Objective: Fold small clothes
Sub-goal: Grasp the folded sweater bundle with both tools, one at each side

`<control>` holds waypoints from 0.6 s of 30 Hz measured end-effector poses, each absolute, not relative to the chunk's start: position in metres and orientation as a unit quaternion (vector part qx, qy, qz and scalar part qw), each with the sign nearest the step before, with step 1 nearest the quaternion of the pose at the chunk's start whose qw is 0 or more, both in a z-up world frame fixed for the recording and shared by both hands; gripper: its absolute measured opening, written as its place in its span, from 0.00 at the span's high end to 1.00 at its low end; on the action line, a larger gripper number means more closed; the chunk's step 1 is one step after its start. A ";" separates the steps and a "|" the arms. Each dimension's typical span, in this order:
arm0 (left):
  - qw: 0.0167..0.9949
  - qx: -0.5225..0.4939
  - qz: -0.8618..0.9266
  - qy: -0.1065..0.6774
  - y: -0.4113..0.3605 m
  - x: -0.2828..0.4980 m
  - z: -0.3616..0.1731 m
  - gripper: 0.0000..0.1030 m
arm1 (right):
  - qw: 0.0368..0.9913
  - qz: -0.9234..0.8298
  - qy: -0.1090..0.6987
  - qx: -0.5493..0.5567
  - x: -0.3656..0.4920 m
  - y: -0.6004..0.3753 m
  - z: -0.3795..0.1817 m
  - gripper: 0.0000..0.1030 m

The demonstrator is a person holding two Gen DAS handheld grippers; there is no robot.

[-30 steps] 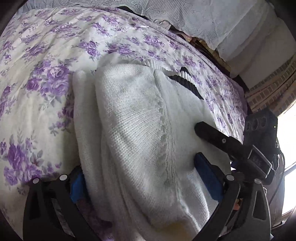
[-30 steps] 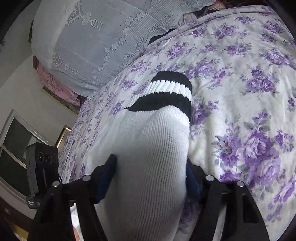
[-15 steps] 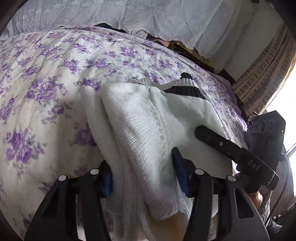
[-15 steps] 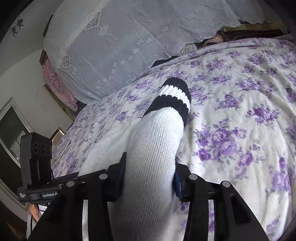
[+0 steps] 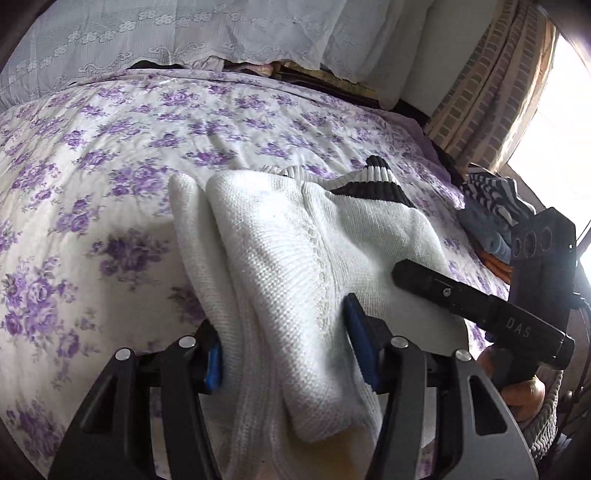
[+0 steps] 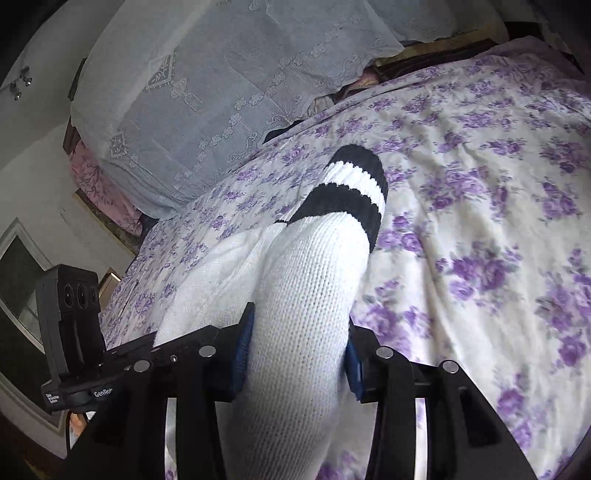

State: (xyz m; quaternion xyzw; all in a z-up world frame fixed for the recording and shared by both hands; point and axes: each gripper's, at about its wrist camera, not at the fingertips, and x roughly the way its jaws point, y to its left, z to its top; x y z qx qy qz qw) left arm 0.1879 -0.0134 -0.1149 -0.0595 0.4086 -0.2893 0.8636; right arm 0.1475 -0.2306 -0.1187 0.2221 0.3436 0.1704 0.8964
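Note:
A white knit garment [image 5: 295, 236] with a black-and-white striped cuff [image 5: 373, 181] lies folded on the purple-flowered bedspread [image 5: 110, 155]. My left gripper [image 5: 286, 354] is shut on its near edge, with the thick folded fabric bunched between the blue pads. In the right wrist view my right gripper [image 6: 297, 358] is shut on a rounded white fold [image 6: 310, 280] that runs up to the striped cuff [image 6: 354, 184]. A black finger [image 5: 443, 291] of the right gripper rests on the garment just right of the left one.
A heap of striped blue clothes [image 5: 491, 218] sits at the bed's right edge. Lace-covered bedding [image 5: 221, 33] is stacked along the far side. A checked curtain [image 5: 491, 85] and a bright window are at the right, and a woven basket [image 5: 546, 417] stands below.
Both grippers have closed on the garment, the left from wide open. Both have drawn back along the bed, so more bedspread shows beyond the garment.

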 end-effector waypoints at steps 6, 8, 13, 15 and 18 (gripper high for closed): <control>0.849 -0.019 -0.339 0.404 -0.084 0.164 -0.104 0.48 | 0.914 0.119 0.327 0.209 0.096 -0.287 -0.106 0.58; 0.843 -0.009 -0.357 0.403 -0.110 0.155 -0.101 0.48 | 0.920 0.100 0.319 0.204 0.081 -0.307 -0.100 0.58; 0.831 0.013 -0.396 0.390 -0.172 0.130 -0.087 0.48 | 0.933 0.056 0.297 0.196 0.041 -0.361 -0.083 0.58; 0.826 0.023 -0.412 0.384 -0.196 0.119 -0.081 0.48 | 0.937 0.039 0.288 0.192 0.026 -0.380 -0.077 0.58; 0.817 0.037 -0.433 0.379 -0.230 0.106 -0.075 0.48 | 0.941 0.013 0.278 0.192 0.006 -0.407 -0.071 0.58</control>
